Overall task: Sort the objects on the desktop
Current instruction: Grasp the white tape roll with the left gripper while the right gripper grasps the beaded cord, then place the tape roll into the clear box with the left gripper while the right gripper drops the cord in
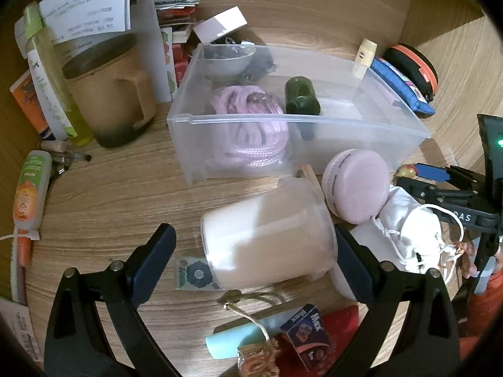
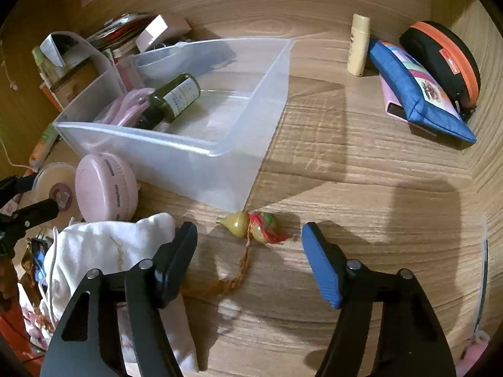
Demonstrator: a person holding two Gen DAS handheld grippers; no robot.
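Desktop clutter spread across a wooden desk point(image 2: 361, 163), around a clear plastic bin point(image 1: 298, 125) at centre. From the left wrist view only: an orange-labelled tube point(image 1: 30, 188) at far left, then a tan mug point(image 1: 110, 94); inside the bin, pink cord point(image 1: 248, 125) left of a dark green bottle point(image 1: 301, 99). Nearer, left gripper point(image 1: 254, 251) spread wide around a frosted jar point(image 1: 267, 232) lying on its side, neither pad clearly touching. Right of the jar, a pink round case point(image 1: 355, 185) touching a white drawstring pouch point(image 1: 415, 232). From the right wrist view only: right gripper point(image 2: 248, 242) spread open, empty, a yellow gourd charm point(image 2: 251, 224) just beyond its tips; far right, a cream tube point(image 2: 358, 44) standing, a blue pouch point(image 2: 421, 91), a black-and-orange case point(image 2: 443, 59).
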